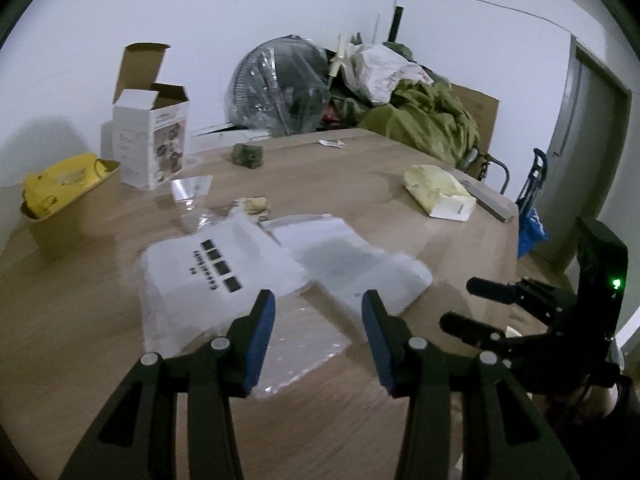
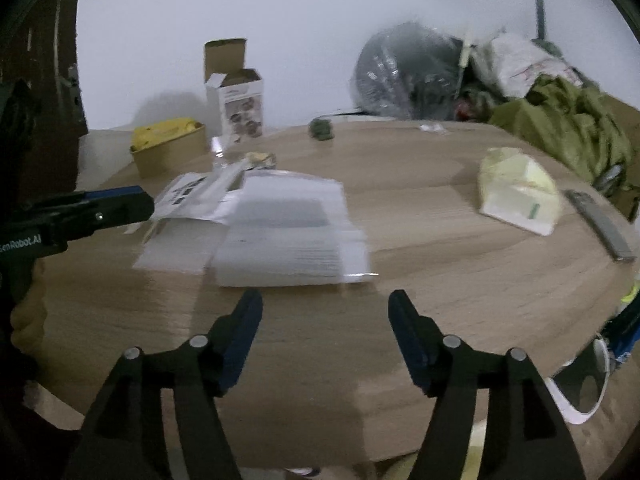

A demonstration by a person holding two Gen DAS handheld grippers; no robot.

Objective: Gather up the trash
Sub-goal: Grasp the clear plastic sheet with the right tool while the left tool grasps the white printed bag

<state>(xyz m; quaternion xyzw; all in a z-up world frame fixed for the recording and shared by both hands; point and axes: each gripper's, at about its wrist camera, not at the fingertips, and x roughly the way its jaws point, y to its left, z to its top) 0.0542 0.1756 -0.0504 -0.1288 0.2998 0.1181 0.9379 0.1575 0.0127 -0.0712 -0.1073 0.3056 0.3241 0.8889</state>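
Two flat white plastic mailing bags (image 1: 224, 264) (image 2: 288, 232) lie overlapping on the wooden table (image 1: 360, 168). My left gripper (image 1: 318, 300) hovers open over their near edge with nothing between its blue pads. My right gripper (image 2: 325, 298) is open too, a little short of the bags, and shows at the right of the left wrist view (image 1: 460, 302). Other litter includes a pale yellow packet (image 1: 438, 192) (image 2: 518, 192), a clear plastic sheet (image 1: 192, 188), a small crumpled wrapper (image 1: 254, 204) and a green wad (image 1: 248, 154) (image 2: 321, 128).
An open white carton (image 1: 150, 148) and a cardboard box holding a yellow bag (image 1: 60, 188) stand at the far left. A plastic-wrapped fan (image 1: 280, 92) and olive cloth pile (image 1: 432, 120) crowd the far side. A metal bar (image 2: 600, 224) lies near the right edge.
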